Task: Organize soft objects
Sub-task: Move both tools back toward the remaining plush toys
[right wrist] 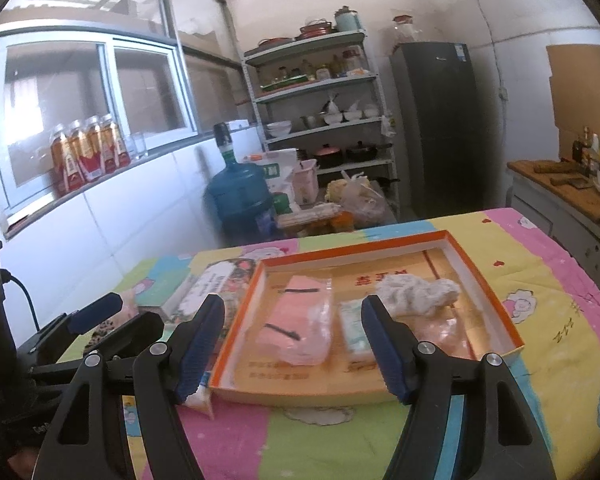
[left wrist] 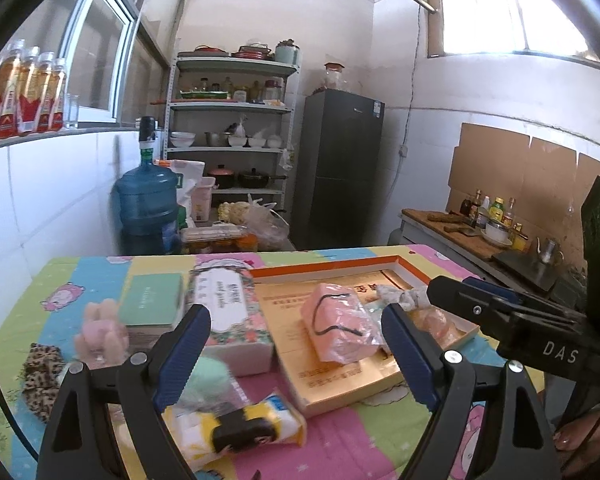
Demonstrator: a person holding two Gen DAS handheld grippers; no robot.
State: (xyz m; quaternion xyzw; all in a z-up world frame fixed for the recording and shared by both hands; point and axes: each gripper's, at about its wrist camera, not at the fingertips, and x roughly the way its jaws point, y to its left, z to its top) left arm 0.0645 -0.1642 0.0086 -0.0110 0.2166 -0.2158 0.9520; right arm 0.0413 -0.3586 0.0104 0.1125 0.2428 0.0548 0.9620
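Both grippers hang above the table w/ jaws wide, nothing between them: left gripper (left wrist: 296, 354), right gripper (right wrist: 292, 344). In the orange-rimmed tray (right wrist: 496, 304): pink wrapped pack (right wrist: 296, 332), white crumpled cloth (right wrist: 416, 292), maybe a small tissue pack (right wrist: 352, 328), blurry. Yellow-white pack (left wrist: 236, 428) lies outside, nr the left gripper.

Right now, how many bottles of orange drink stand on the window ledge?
4. They stand side by side in one row on the ledge: first bottle, second bottle, third bottle, fourth bottle. More may be hidden behind them.
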